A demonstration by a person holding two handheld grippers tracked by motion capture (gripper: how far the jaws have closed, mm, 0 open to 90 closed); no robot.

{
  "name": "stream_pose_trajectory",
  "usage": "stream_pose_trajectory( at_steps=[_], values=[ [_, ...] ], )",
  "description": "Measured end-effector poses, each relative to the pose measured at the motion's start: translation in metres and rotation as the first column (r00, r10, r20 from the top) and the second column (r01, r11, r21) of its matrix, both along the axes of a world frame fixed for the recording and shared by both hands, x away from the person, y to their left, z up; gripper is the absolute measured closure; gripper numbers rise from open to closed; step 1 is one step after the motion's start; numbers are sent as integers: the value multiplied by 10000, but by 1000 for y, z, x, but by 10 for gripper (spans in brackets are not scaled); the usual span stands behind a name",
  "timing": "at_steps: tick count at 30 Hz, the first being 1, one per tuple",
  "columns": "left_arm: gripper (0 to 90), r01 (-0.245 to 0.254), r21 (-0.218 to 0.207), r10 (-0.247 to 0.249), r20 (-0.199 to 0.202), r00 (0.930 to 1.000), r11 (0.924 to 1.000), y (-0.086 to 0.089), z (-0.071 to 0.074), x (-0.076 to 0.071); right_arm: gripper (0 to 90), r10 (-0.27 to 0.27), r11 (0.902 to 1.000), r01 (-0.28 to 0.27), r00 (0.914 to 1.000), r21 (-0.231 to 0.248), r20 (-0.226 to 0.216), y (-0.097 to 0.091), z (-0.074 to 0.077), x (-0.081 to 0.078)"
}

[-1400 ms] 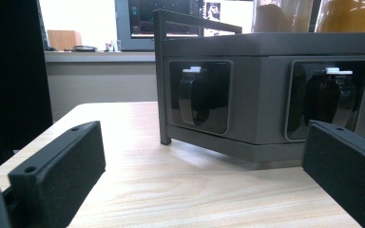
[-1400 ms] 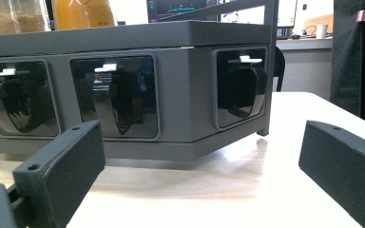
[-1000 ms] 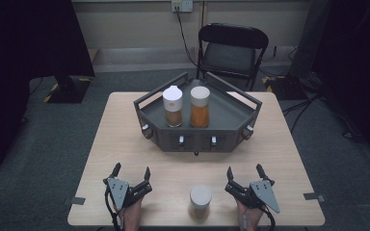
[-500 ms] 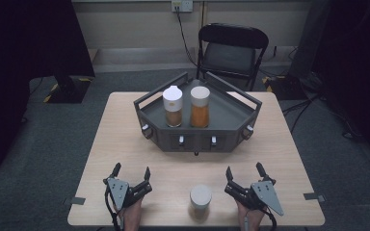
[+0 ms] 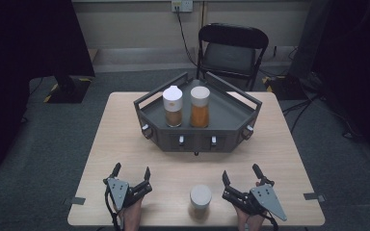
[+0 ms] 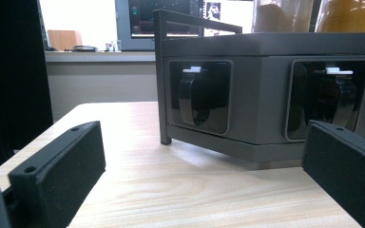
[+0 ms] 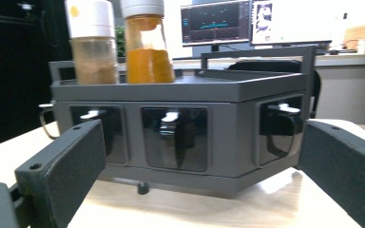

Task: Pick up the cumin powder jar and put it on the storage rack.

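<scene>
High view: both grippers rest at the near edge of the table [image 5: 125, 120], left gripper [image 5: 132, 174] and right gripper [image 5: 241, 176] each with jaws spread wide, nothing held. A small white-capped jar [image 5: 200, 196] stands between them, closer to the right gripper, just beside its inner jaw but not touching. Farther back sits the dark rack [image 5: 231, 120] with two jars on its tray: a brown-filled jar [image 5: 172, 107] at left and an orange-filled jar [image 5: 200, 107] at right, close together, both upright. Looks like the start of the job: no contact yet, approach not begun. My guess is the near jar goes onto the rack with the other two. Next move calls for the right gripper to swing inward, straddle the jar at mid-body and close square, so it doesn't tip. Left gripper view: jaws wide, bare table between them, rack front [image 6: 266, 85] with its recessed clips well ahead. Jar bottoms just visible at the top edge. Right gripper view: jaws wide again, aimed at the rack face [image 7: 180, 133], brown jar [image 7: 91, 47] and orange jar [image 7: 147, 45] up on top. Nothing lies between the jaws here, so the small jar sits off to the side of this gripper's line; it needs to turn before closing.
</scene>
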State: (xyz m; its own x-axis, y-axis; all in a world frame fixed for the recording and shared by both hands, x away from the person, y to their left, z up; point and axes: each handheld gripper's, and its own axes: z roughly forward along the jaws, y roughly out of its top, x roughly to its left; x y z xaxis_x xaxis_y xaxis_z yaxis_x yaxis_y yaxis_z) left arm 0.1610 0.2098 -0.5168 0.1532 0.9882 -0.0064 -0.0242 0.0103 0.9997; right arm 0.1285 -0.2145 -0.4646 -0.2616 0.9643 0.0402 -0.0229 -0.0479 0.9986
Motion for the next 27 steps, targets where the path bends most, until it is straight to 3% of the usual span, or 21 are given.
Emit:
stream_pose_trajectory(
  at_steps=[14, 27],
  values=[
    [3, -2, -2, 2, 2, 10000, 10000, 0, 0, 0, 7, 485, 9988, -489, 9981, 79, 382, 4, 7, -20],
    [3, -4, 2, 4, -2, 10000, 10000, 0, 0, 0, 21, 1521, 9883, -1523, 9876, 36, 386, 7, 12, -32]
  ],
)
